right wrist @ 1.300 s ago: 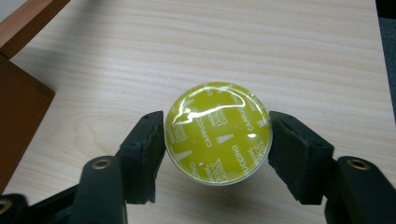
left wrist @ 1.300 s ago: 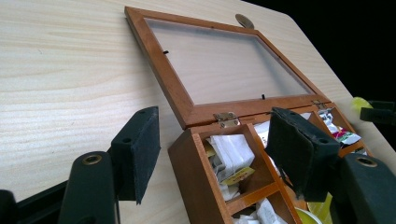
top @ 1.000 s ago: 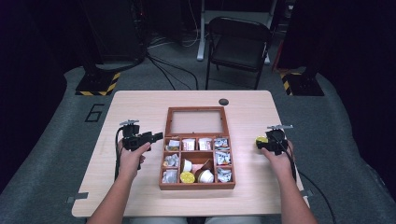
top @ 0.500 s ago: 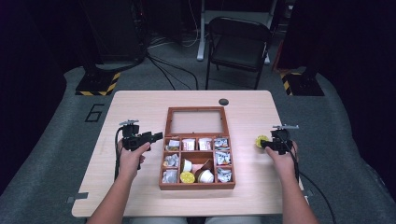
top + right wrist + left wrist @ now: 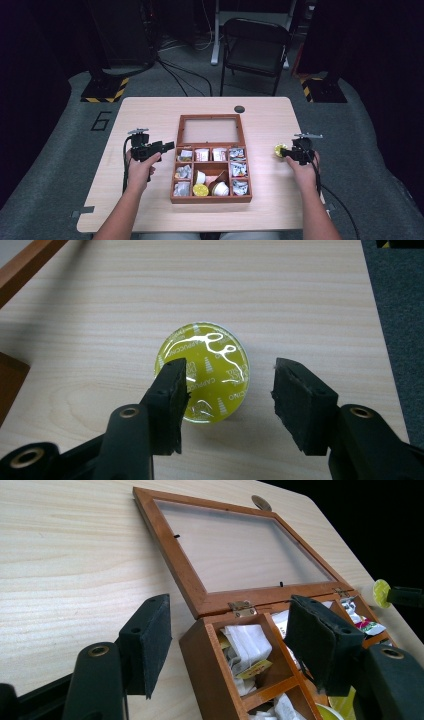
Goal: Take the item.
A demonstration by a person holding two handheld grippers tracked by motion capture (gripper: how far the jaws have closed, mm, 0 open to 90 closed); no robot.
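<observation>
yellow capsule (image 5: pixel 202 372) lettering legible between right claw (image 5: pixel 227 390) jaws

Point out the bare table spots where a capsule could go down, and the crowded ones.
Free: the strip between the wooden box and the left gripper, the far table edge beyond the open lid, and the near right corner. Crowded: the box's compartments, and around the yellow capsule by the right gripper.

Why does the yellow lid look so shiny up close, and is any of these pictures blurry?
In the right gripper view, room light glares in white streaks off the foil top of the yellow capsule, with a soft shadow beneath. In the left gripper view, the near black pads are slightly soft, the wooden box sharper. The high view is dim and dark round the table.
</observation>
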